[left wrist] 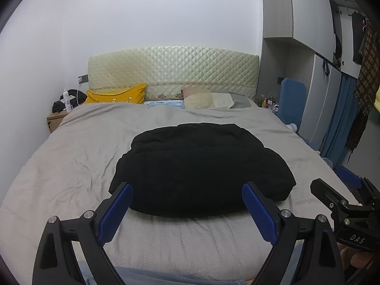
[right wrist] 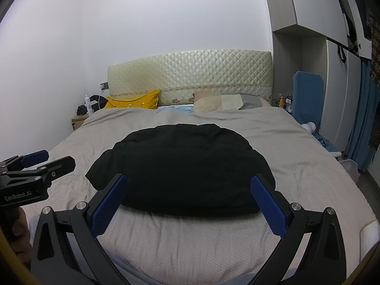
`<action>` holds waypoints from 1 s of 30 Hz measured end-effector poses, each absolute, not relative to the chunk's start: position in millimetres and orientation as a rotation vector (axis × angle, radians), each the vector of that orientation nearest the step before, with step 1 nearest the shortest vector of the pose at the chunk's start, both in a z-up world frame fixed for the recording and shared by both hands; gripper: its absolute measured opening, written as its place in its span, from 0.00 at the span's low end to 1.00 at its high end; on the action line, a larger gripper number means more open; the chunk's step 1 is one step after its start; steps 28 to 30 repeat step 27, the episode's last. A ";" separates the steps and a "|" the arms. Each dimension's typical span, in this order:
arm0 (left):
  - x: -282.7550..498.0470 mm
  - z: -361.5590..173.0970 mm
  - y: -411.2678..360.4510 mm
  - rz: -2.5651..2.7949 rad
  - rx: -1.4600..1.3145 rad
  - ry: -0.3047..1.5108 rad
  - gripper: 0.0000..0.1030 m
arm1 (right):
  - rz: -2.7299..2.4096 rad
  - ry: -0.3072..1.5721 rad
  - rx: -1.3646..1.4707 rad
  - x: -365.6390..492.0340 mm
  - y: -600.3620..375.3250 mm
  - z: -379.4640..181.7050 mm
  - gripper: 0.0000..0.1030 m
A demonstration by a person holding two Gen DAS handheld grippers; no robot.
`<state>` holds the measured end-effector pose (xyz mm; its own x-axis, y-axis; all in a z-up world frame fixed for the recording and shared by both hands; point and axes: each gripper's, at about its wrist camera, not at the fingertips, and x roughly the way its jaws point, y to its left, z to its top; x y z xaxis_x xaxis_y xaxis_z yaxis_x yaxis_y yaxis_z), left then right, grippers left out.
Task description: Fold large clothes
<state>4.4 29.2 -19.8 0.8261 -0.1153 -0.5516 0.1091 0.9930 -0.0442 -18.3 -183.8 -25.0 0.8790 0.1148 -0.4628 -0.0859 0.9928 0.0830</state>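
A black garment [left wrist: 201, 166] lies folded into a thick rounded bundle on the grey bedcover [left wrist: 71, 161]; it also shows in the right wrist view [right wrist: 182, 168]. My left gripper [left wrist: 187, 190] is open and empty, just in front of the bundle's near edge, its blue pads [left wrist: 114, 213] wide apart. My right gripper [right wrist: 188, 185] is open and empty too, at the bundle's near edge. Each gripper shows at the side of the other's view: the right one [left wrist: 342, 204] and the left one [right wrist: 35, 168].
A quilted headboard [left wrist: 173, 68] with a yellow pillow [left wrist: 118, 95] and beige pillows [left wrist: 206, 99] stands at the far end. A wooden nightstand [left wrist: 55, 118] with a bottle is at the far left. A wardrobe [left wrist: 315, 47], hanging clothes and a blue curtain [left wrist: 339, 118] are on the right.
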 end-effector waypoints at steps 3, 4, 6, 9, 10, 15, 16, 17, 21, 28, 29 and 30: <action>3.7 -19.4 29.2 -0.121 -0.011 0.586 0.91 | 0.101 0.487 0.062 -18.7 -184.2 -24.7 1.00; 3.3 -19.5 29.0 -0.122 -0.009 0.584 0.91 | 0.100 0.487 0.063 -19.4 -183.8 -24.9 1.00; 4.0 -19.2 29.8 -0.123 -0.009 0.584 0.91 | 0.097 0.486 0.064 -20.3 -184.3 -25.2 1.00; 5.3 -20.2 28.5 -0.125 -0.005 0.587 0.91 | 0.097 0.482 0.065 -21.5 -184.4 -24.3 1.00; 5.4 -20.4 28.4 -0.125 -0.004 0.588 0.91 | 0.097 0.482 0.066 -21.5 -184.5 -24.6 1.00; 4.4 -20.6 27.1 -0.124 -0.004 0.585 0.91 | 0.095 0.482 0.067 -22.1 -184.2 -25.1 1.00; 4.4 -20.6 27.1 -0.125 -0.004 0.586 0.91 | 0.095 0.480 0.065 -21.9 -184.0 -24.8 1.00; 4.4 -20.6 27.0 -0.126 -0.004 0.587 0.91 | 0.093 0.479 0.062 -22.8 -183.6 -25.3 1.00; 4.3 -19.9 24.8 -0.129 0.001 0.588 0.91 | 0.092 0.482 0.067 -21.4 -182.9 -28.1 1.00; 3.5 -19.8 21.3 -0.128 -0.003 0.592 0.91 | 0.090 0.472 0.061 -23.2 -182.0 -27.7 1.00; 3.5 -19.8 21.3 -0.128 -0.003 0.592 0.91 | 0.090 0.472 0.061 -23.2 -182.0 -27.7 1.00; 3.5 -19.8 21.3 -0.128 -0.003 0.592 0.91 | 0.090 0.472 0.061 -23.2 -182.0 -27.7 1.00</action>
